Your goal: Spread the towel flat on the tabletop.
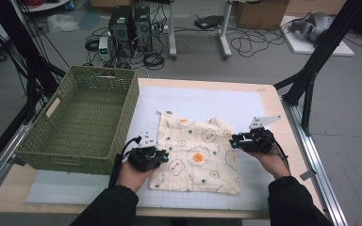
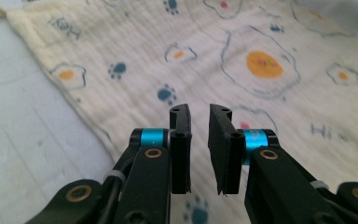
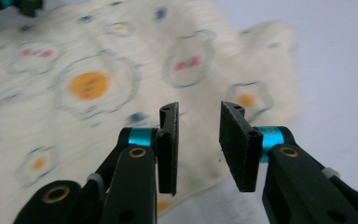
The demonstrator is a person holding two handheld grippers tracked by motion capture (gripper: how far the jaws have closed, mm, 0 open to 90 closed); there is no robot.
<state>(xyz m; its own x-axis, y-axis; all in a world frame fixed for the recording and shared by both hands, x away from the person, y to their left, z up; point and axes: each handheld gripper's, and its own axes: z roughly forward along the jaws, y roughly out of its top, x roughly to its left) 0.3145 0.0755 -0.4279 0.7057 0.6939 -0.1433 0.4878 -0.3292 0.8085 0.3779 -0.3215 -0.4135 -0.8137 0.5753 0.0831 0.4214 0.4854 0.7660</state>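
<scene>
Cream muslin printed with fried eggs and blue paw prints: the cloth lies spread near the front edge of the table, on a white gridded mat, with a green woven basket just beside it on the left. From the high view the left gripper sits at the cloth's left edge and the right gripper at its right edge, both low over the fabric. It looks light, soft and limp, so I'd judge it will sag and fold as soon as it is lifted; the hemmed edges and corners seem the best places to pinch.

In the left gripper view the jaws stand a narrow gap apart with nothing between them, the cloth lying under and ahead of them.

In the right gripper view, somewhat blurred, the jaws stand a little wider, also empty, over the cloth's border where the mat begins.

Beyond the table the grey floor carries two computer towers, tangled cables and cardboard boxes
</scene>
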